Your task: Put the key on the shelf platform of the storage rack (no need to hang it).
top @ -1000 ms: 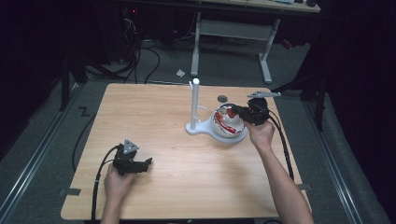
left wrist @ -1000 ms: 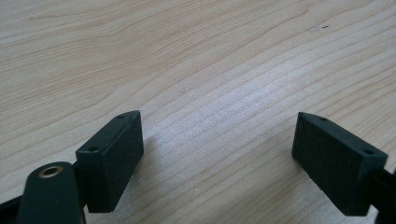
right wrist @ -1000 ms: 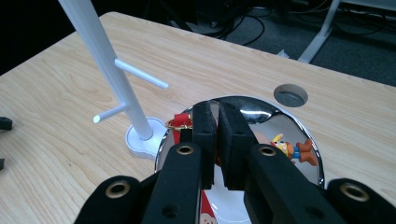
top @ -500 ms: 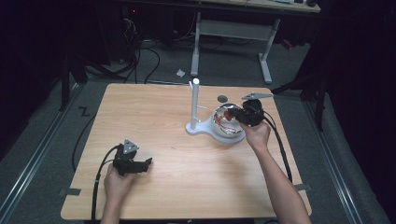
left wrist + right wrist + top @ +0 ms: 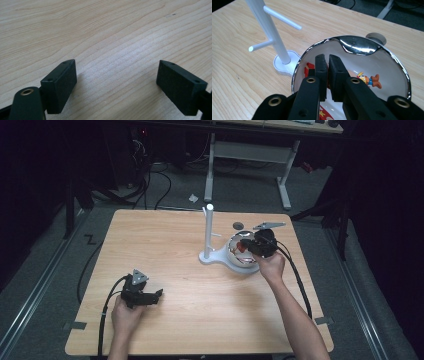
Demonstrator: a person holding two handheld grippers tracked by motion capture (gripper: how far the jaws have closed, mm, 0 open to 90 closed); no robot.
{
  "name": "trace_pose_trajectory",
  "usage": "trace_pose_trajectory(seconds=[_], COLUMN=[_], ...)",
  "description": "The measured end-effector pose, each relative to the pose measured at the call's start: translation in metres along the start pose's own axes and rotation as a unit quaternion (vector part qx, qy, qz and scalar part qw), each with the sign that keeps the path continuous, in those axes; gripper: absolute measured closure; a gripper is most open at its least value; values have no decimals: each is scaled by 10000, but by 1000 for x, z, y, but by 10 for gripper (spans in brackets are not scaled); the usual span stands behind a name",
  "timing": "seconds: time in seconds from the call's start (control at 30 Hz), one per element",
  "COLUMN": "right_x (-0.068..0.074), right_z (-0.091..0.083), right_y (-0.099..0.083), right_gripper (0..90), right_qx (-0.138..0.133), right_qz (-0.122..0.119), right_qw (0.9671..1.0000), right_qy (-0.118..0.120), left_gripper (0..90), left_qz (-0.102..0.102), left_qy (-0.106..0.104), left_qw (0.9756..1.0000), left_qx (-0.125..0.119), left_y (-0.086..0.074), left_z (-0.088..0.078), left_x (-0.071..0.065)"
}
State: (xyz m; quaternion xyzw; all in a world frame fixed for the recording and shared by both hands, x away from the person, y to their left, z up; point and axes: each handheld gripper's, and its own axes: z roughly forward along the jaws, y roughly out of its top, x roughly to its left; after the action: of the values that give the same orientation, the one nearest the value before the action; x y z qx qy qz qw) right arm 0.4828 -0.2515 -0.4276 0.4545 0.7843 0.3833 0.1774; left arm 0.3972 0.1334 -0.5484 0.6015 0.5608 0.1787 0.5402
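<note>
Steel bowl [image 5: 387, 62]: on the wooden surface [image 5: 175, 245], touching the white stand [image 5: 270, 37].
Right tool [image 5: 328, 63]: jaws nearly together inside the bowl, above a small toy figure [image 5: 369, 80]; nothing visibly held.
Left tool [image 5: 117, 75]: jaws wide, low over bare wood.

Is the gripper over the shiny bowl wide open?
No, the right gripper has its jaws nearly together above the shiny bowl.

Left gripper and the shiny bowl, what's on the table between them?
Nothing: in the high view, bare wood runs from the left gripper to the bowl.
</note>
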Motion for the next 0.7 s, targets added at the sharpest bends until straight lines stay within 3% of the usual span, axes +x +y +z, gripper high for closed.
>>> trace_pose_trajectory(seconds=[0.27,0.7], right_x=[-4,-1], right_z=[8,19], right_y=[-9,-13], right_gripper=[859,855], right_qx=[74,271], right_qz=[122,32], right_qw=[9999,9996], right_qy=[-2,-27], left_gripper=[169,168], left_qz=[-2,2], left_qy=[-2,-2], left_qw=[10000,10000], left_qx=[7,6], left_y=[0,0], left_z=[0,0], left_x=[0,0])
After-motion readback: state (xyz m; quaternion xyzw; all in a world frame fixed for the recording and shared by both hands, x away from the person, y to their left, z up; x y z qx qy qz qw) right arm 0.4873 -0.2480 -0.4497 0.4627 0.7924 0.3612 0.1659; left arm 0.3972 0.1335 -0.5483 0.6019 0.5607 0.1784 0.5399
